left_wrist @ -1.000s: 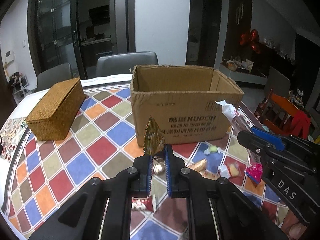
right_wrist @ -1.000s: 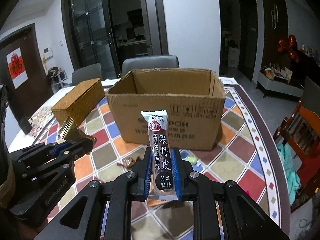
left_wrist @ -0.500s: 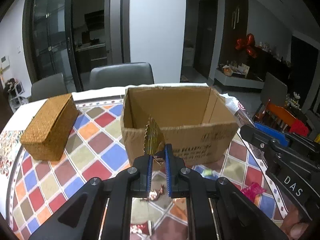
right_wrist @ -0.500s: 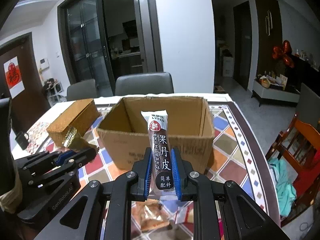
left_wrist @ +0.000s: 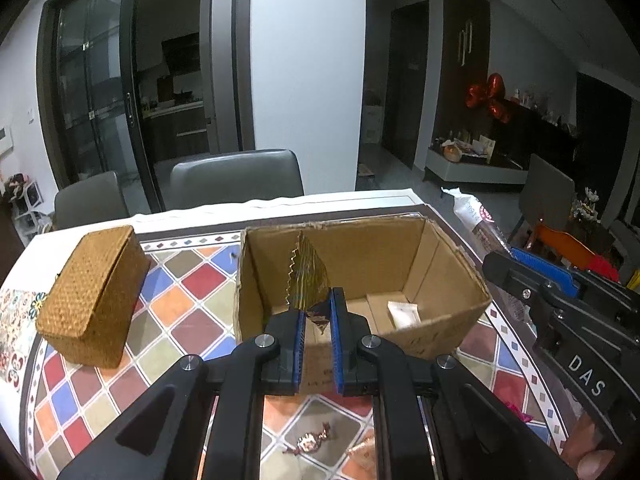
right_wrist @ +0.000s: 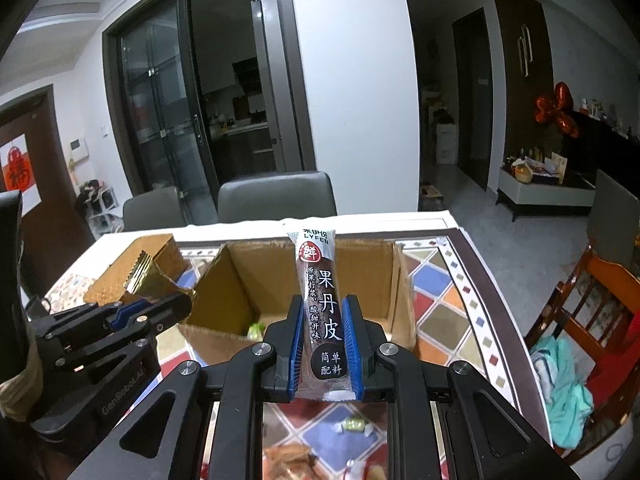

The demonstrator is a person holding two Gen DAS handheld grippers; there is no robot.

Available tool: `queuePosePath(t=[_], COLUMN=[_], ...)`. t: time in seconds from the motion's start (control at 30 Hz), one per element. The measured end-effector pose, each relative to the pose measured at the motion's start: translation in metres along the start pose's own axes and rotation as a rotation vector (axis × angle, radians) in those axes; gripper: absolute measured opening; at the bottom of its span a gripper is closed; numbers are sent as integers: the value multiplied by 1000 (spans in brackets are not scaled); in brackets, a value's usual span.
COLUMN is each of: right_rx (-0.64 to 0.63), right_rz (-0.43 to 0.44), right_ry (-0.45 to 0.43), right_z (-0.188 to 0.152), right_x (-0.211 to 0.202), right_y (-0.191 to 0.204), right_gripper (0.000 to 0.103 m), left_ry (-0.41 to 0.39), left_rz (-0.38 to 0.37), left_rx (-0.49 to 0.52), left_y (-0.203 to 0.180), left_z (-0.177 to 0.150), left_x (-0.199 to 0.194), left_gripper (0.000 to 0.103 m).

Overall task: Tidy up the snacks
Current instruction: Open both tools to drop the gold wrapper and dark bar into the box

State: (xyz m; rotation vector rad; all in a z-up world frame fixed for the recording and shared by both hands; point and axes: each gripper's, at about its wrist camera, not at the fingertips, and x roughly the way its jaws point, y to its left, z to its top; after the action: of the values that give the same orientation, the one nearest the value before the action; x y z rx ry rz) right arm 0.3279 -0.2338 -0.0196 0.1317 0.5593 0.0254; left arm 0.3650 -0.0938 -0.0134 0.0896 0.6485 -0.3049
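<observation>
A dim dining room with dark glass doors and grey chairs lies behind a table (left_wrist: 192, 320) spread with a cloth of coloured diamond tiles. Toward the far side of the table stands an open cardboard box (left_wrist: 440, 332), and to its left, a little apart, sits a woven basket (left_wrist: 92, 292) with its lid on. The left gripper (left_wrist: 317, 312) is clamped narrowly on a gold foil snack (left_wrist: 306, 276), whose zigzag-edged wrapper stands up from the pads in front of the box's open top. The right gripper (right_wrist: 324, 320) is closed on a long fruit-leather bar (right_wrist: 322, 304), held upright with its printed face toward the camera, also just before the box opening. Inside the box a small white packet (left_wrist: 403, 314) lies on the bottom, and something green (right_wrist: 255, 329) shows at the near wall. On the cloth near the grippers lie a twisted candy (left_wrist: 308, 442) and a pale green candy (right_wrist: 354, 425)
</observation>
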Motion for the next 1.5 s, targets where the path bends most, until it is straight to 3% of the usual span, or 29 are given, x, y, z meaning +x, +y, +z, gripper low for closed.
queuePosePath(t=[0.43, 1.17, 1.23, 1.3, 1.33, 1.4, 1.5], right_rx=[7, 23, 25, 16, 12, 16, 20], right_rz=[-18, -1, -8, -10, -9, -18, -33], right_ry=[-19, 46, 44, 43, 40, 29, 12], right_z=[21, 22, 22, 24, 25, 26, 26], right_x=[26, 75, 75, 76, 76, 73, 67], right_y=[-10, -24, -25, -24, -24, -25, -26], right_gripper=[20, 21, 21, 25, 29, 53, 65], left_ry=[-5, 46, 43, 32, 27, 20, 4], left_rz=[4, -1, 6, 24, 27, 31, 48], left_rx=[15, 28, 36, 40, 37, 27, 16], left_y=[0, 1, -1, -2, -2, 1, 2], left_z=[20, 26, 25, 26, 26, 26, 26], left_x=[28, 76, 75, 73, 71, 69, 61], left_gripper=[13, 14, 19, 34, 37, 50, 66])
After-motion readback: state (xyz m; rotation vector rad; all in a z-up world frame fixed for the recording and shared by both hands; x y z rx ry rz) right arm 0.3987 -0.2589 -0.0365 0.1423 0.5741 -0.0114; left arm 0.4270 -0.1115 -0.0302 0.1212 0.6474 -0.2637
